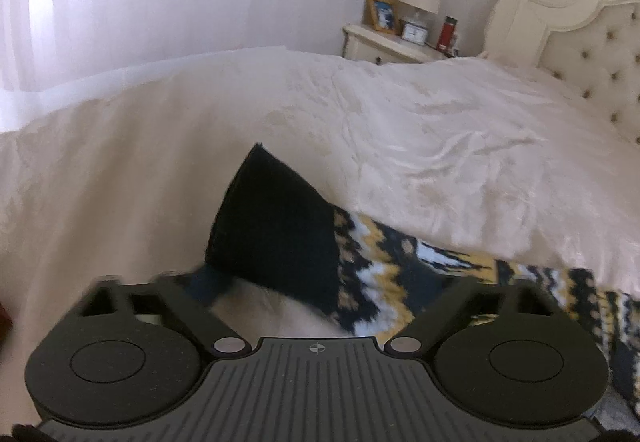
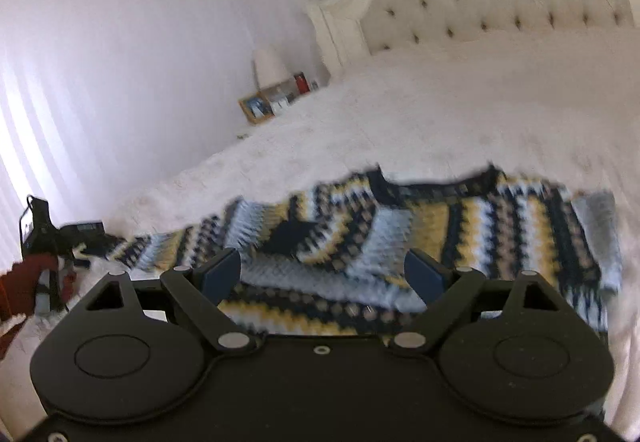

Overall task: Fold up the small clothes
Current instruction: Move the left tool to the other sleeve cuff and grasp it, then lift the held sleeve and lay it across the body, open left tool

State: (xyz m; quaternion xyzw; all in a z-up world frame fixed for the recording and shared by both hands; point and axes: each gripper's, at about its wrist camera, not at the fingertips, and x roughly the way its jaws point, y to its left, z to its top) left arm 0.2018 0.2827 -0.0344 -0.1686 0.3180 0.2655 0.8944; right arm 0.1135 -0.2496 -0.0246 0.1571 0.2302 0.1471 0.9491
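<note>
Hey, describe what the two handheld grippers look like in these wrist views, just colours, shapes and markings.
Both are matte black plastic. The left gripper has a ribbed grey-black top plate with a small crosshair mark, two round discs, silver pivot pins and angled link arms. The right gripper has a smooth plate, the same discs and pins, and dark blue fingers.

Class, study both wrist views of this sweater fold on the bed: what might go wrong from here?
1. The left claw straddles the patterned knit sweater's black cuff only at its edge, so a closing grip may slip off.
2. The right claw hovers open over the sweater's layered body; closing could pinch several layers and undo the fold.
</note>
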